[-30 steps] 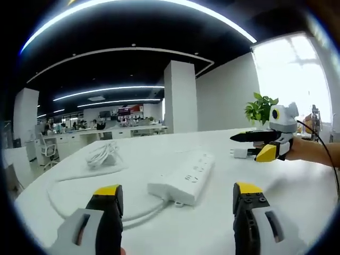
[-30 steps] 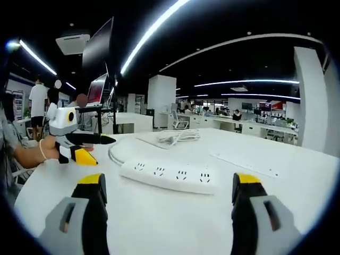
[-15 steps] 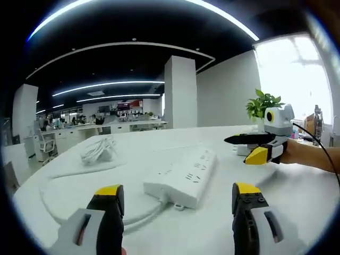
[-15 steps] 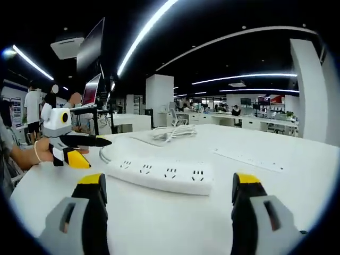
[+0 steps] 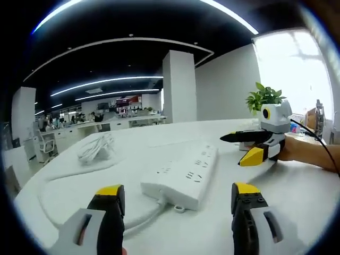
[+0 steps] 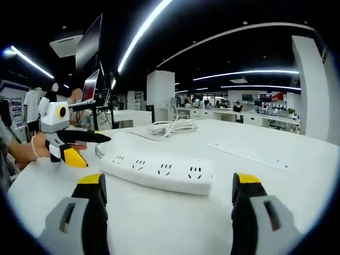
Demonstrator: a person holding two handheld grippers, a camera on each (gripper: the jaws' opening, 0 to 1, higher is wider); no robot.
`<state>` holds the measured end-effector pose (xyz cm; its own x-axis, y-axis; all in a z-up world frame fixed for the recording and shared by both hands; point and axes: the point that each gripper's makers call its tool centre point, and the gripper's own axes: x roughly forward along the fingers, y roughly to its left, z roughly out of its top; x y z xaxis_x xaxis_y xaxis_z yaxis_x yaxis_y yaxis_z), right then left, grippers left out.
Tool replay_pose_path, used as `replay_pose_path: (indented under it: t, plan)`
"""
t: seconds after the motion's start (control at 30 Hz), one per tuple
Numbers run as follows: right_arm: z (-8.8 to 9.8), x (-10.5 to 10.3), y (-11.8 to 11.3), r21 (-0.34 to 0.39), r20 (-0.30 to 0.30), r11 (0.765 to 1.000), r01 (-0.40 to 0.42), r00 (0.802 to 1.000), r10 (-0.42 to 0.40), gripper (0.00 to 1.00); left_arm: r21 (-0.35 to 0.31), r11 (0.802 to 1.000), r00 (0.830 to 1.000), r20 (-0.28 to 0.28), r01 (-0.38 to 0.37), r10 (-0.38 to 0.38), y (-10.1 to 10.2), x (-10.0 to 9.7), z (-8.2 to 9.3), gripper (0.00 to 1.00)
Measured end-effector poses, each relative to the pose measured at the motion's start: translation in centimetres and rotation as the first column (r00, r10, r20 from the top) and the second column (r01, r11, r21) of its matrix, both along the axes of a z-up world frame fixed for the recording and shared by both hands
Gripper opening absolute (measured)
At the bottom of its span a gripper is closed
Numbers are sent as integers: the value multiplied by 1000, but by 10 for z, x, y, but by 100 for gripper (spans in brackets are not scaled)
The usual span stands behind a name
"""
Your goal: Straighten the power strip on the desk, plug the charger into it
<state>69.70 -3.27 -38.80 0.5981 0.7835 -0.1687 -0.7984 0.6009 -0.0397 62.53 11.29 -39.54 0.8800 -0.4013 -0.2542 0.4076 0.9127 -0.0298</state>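
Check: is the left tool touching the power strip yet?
Apart. In the right gripper view, the left tool hovers beside the power strip, bare desk between them.

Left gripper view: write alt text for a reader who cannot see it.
A white power strip lies on a white desk ahead of the left gripper, whose jaws stand open. The right gripper reaches in from the right, with a coiled white cable farther back on the left.

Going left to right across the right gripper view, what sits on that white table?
The other gripper held in a hand, then the power strip, then the coiled white cable further back, then a flat white strip.
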Motion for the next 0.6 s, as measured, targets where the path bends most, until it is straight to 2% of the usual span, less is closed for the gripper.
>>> replay_pose_path:
  t: [0.27,0.6]
  plan:
    - [-7,4,8,-40,-8,999,-33,999,32,99,-11,1000,999,-46,15,-15,-3,4,-10,83]
    - [-9,4,12,-13,-43,999,-43,998,43,98,1,998,997,-45,69,-69,-13,4,-12,77]
